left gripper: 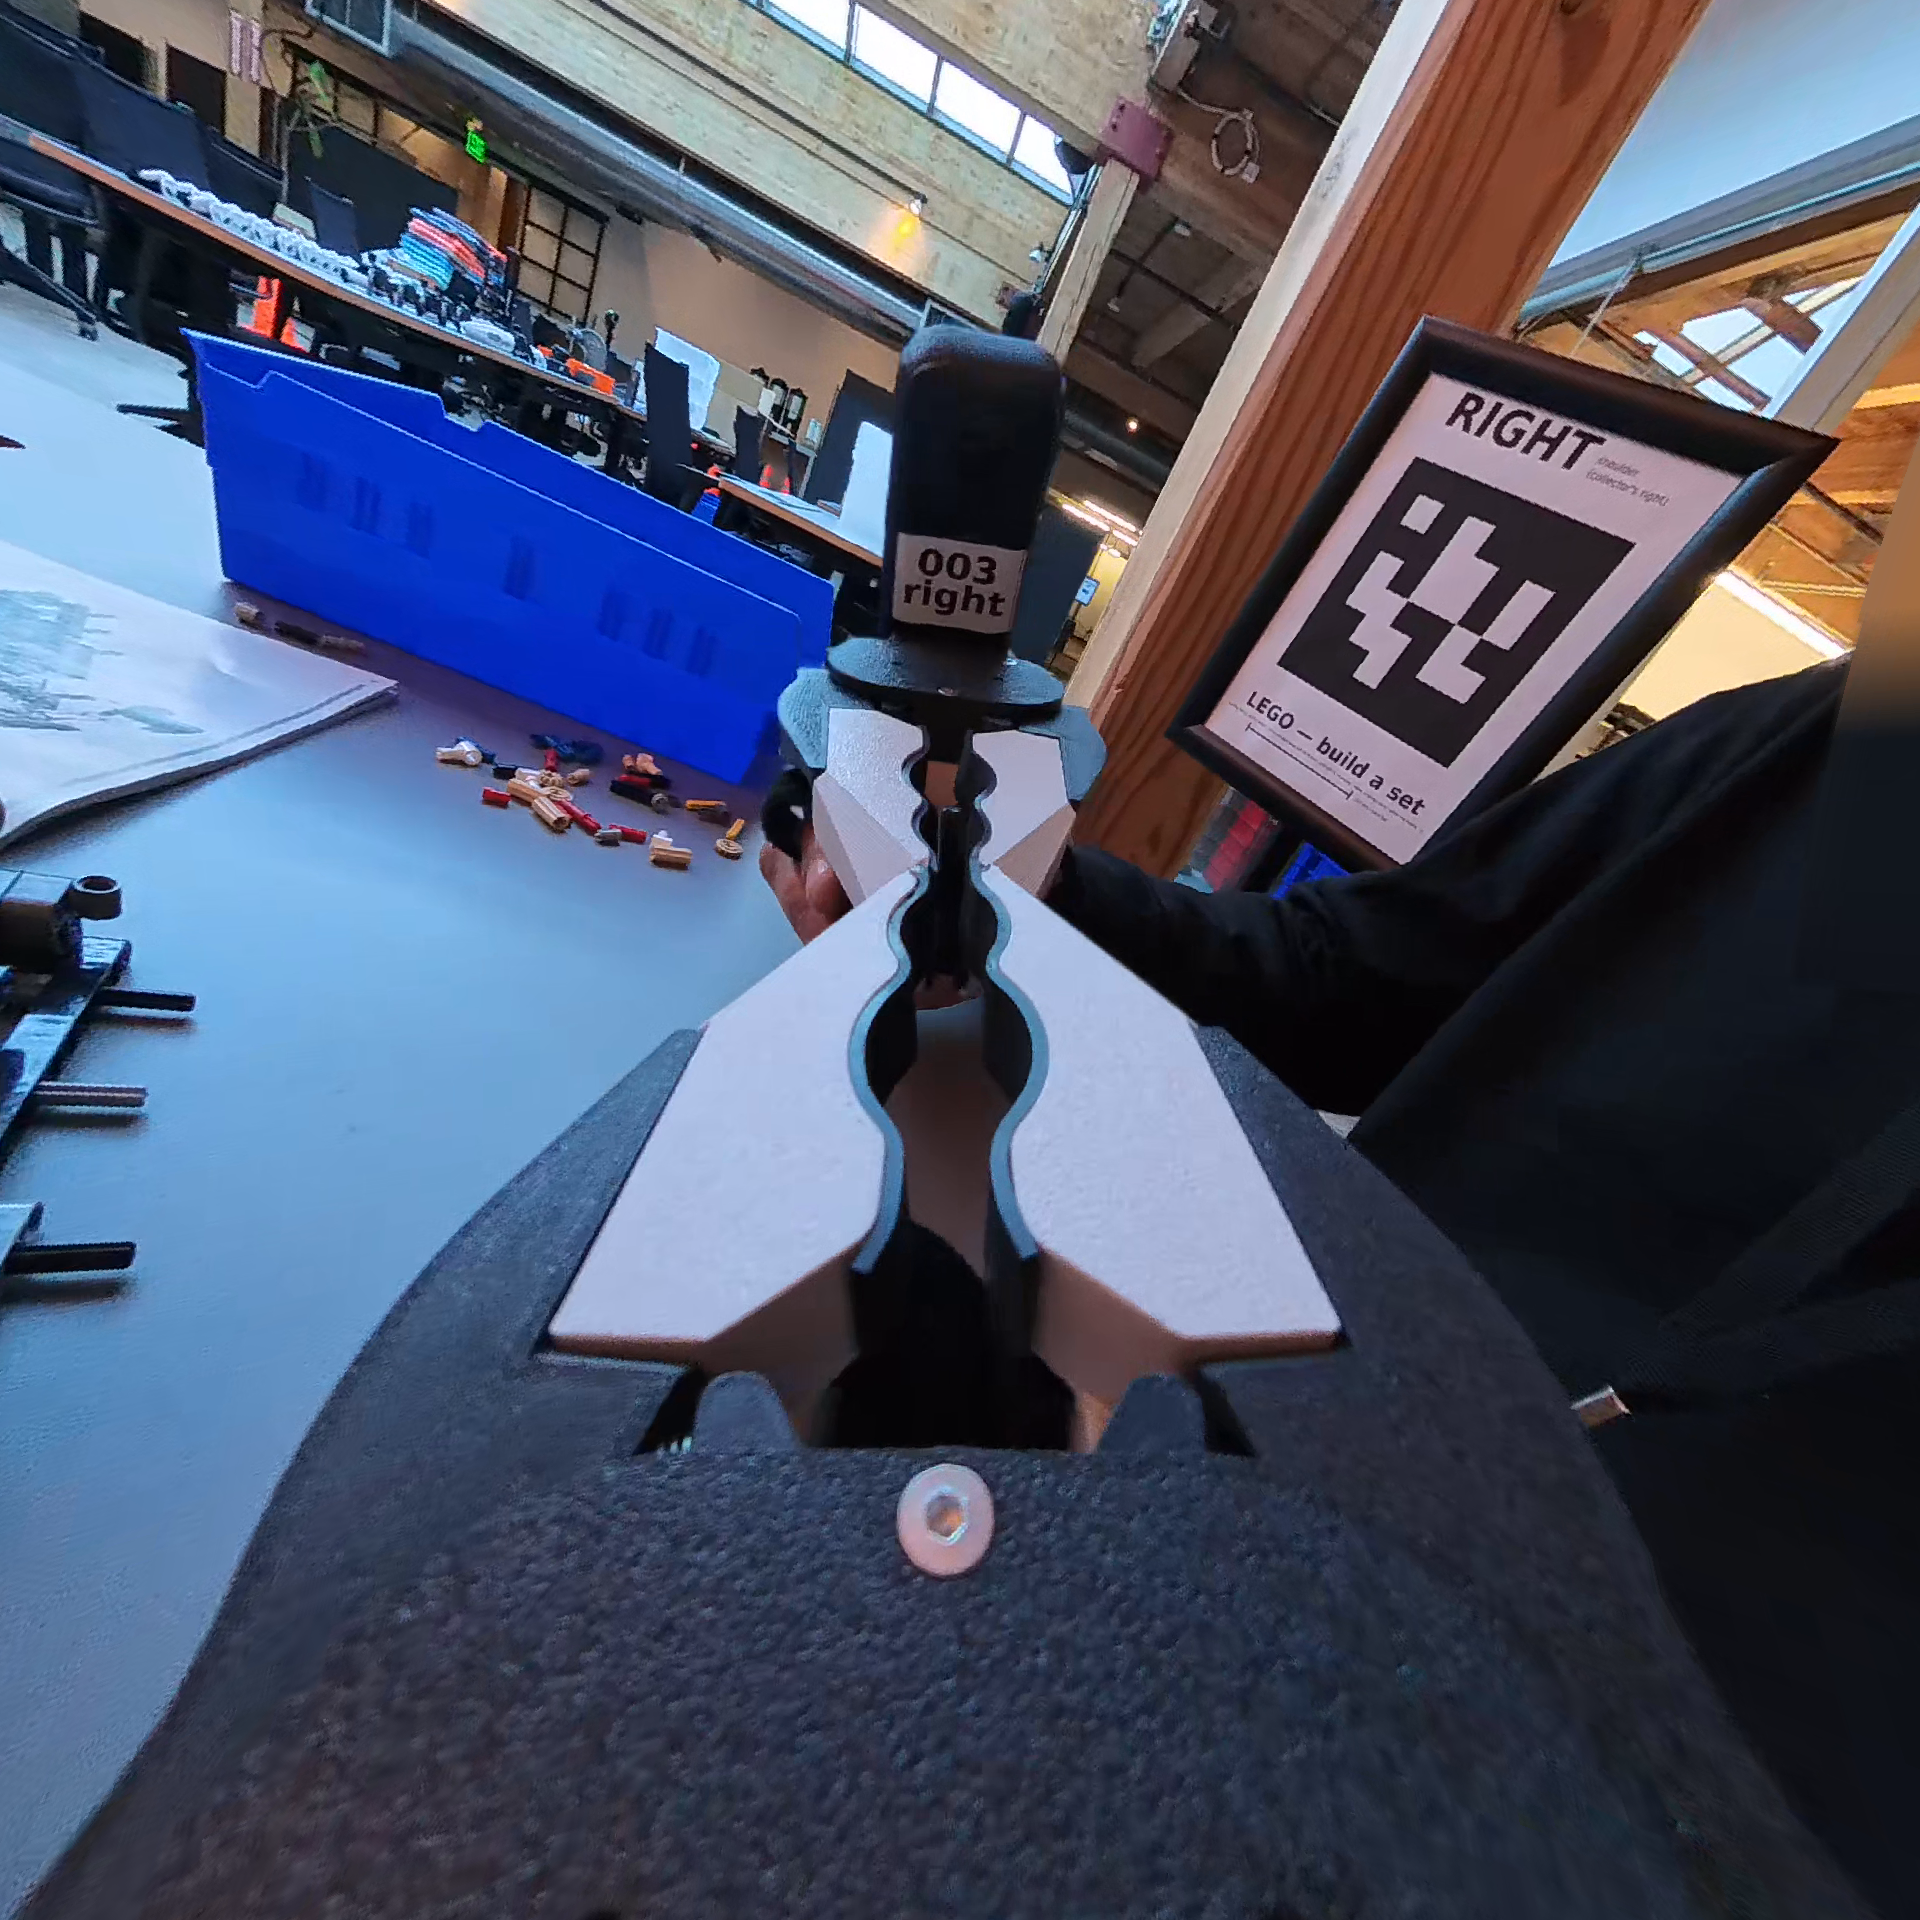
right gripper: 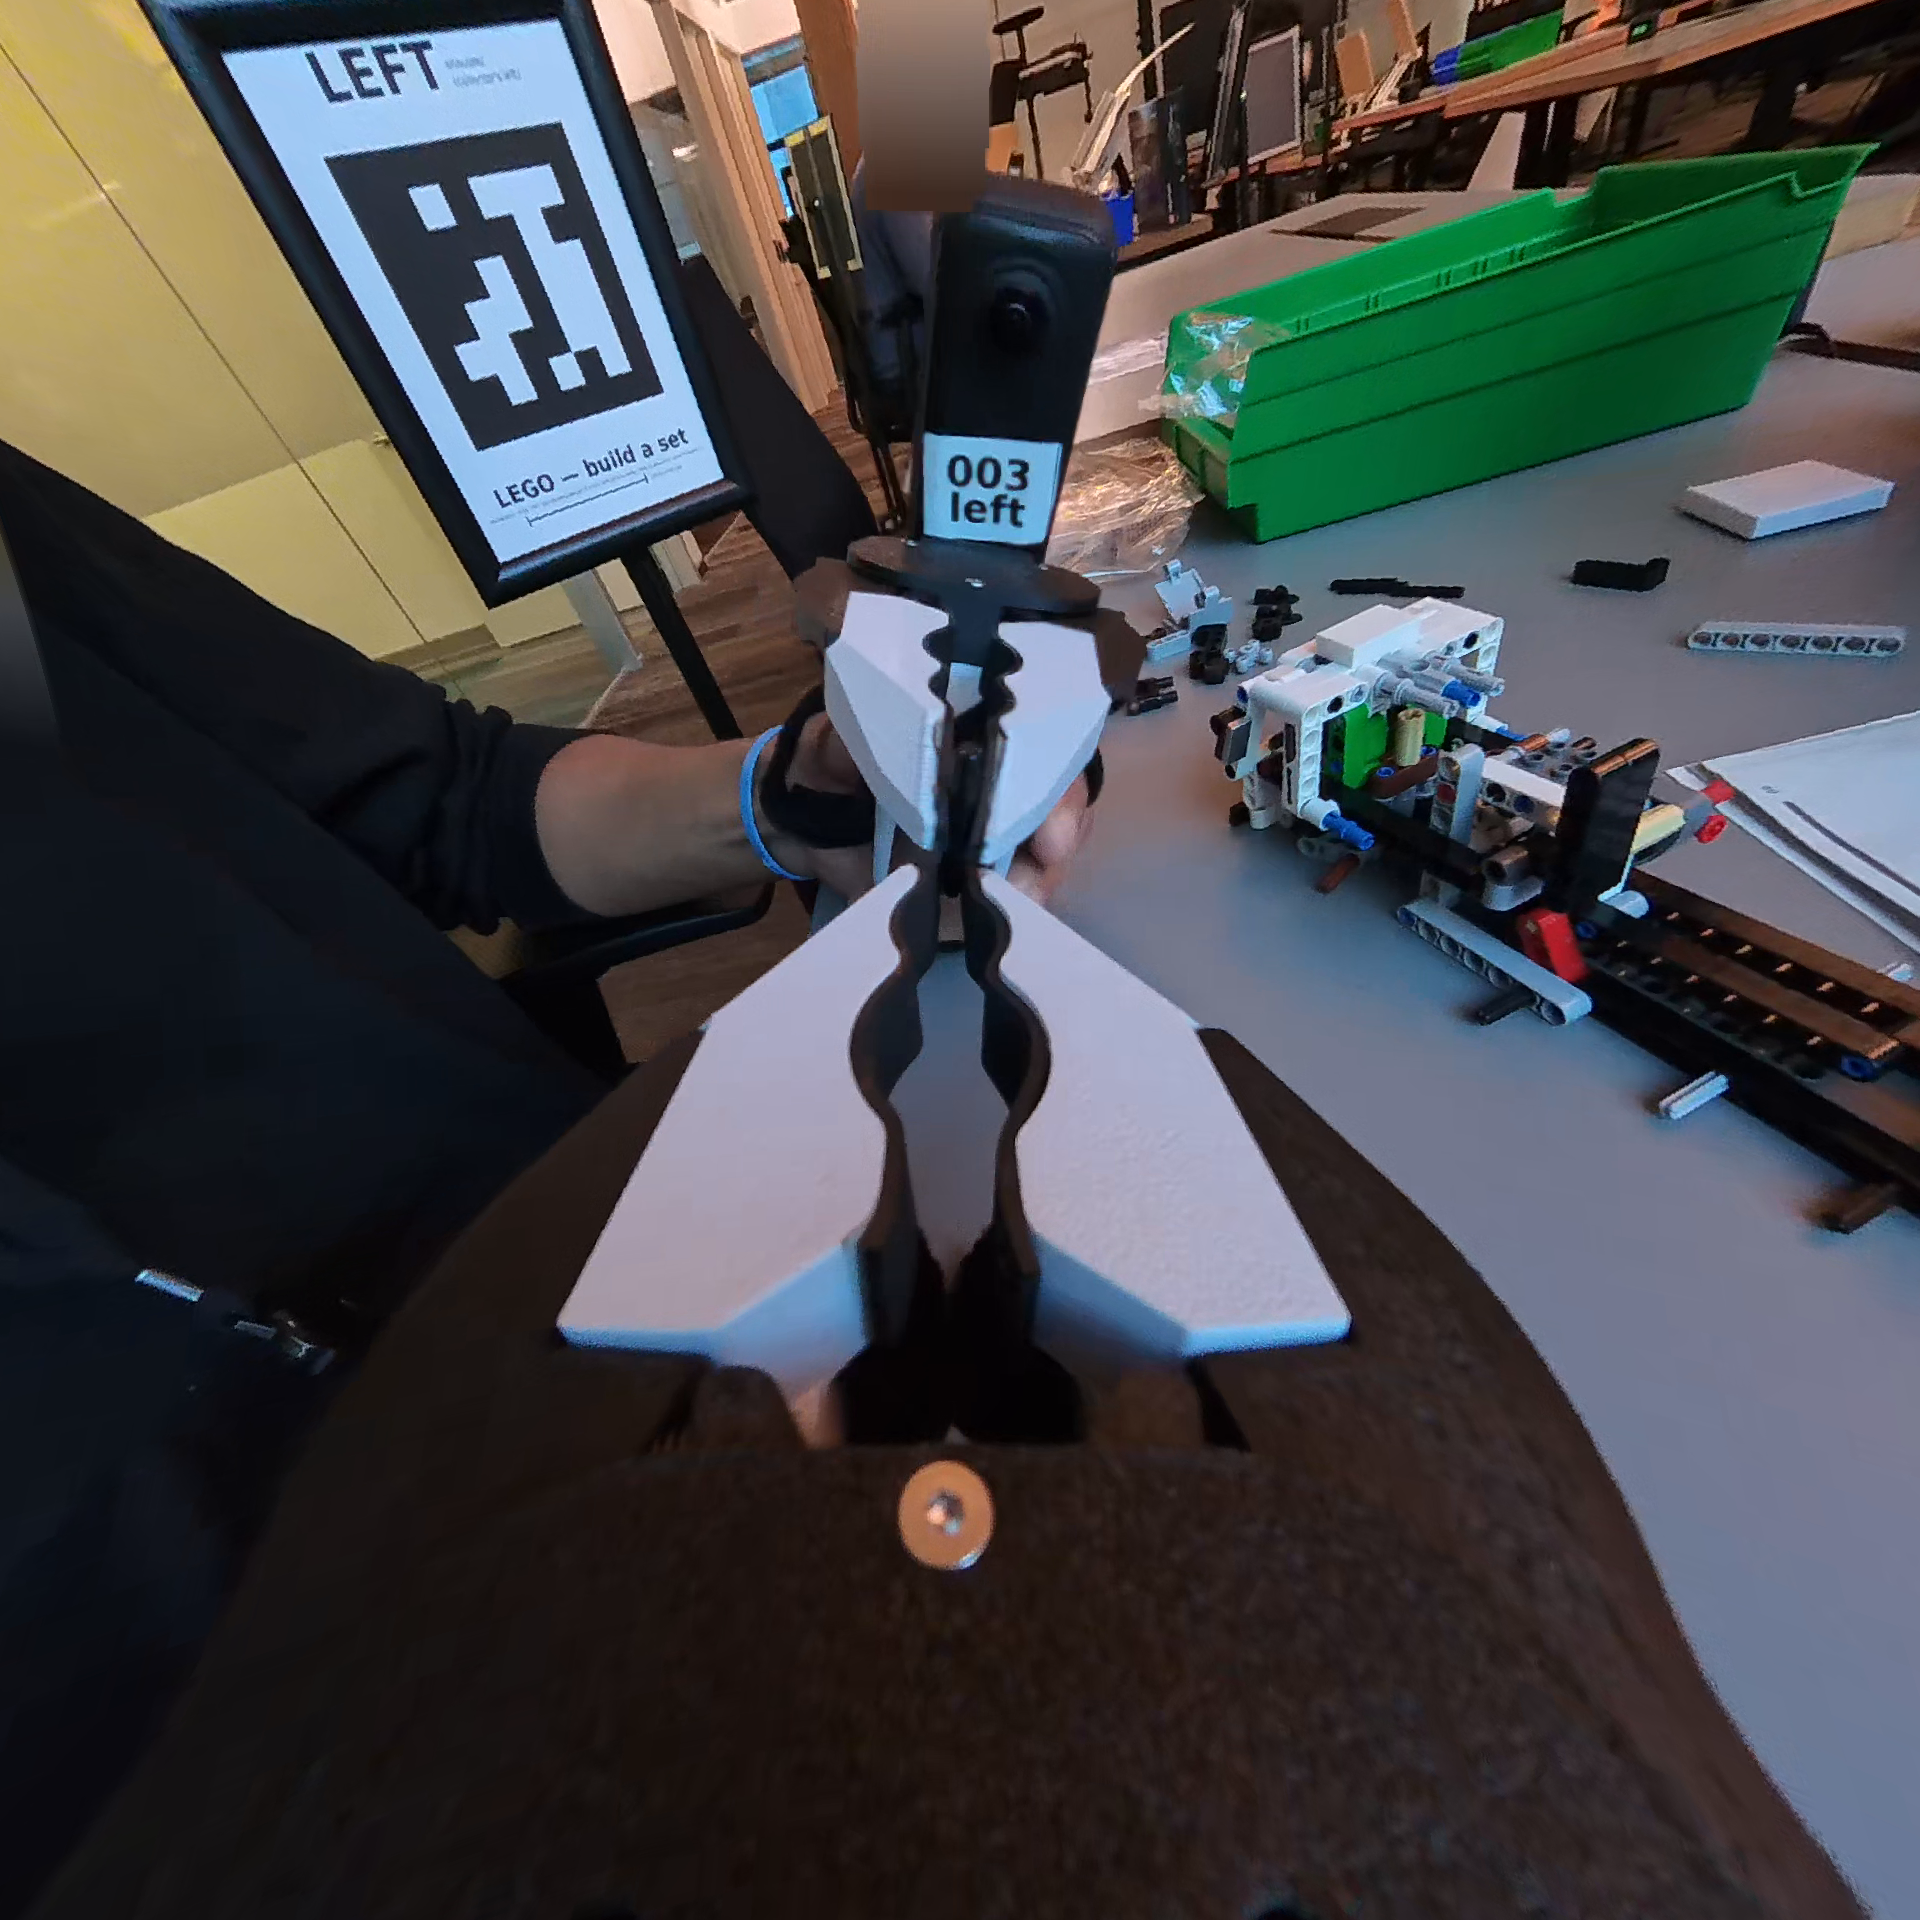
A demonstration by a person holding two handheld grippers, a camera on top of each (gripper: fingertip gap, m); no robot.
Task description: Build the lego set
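Both grippers face each other tip to tip, right gripper (right gripper: 951, 883) and left gripper (left gripper: 951, 883) narrow, apparently empty; align them slowly, beside the lego model (right gripper: 1455, 769).

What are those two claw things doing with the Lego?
A person holds a gripper in each hand, tip to tip above the grey table. The left gripper and right gripper seem to pinch one small dark piece between them. The half-built Lego model waits beside them, with loose pieces by a blue bin and a green bin behind.
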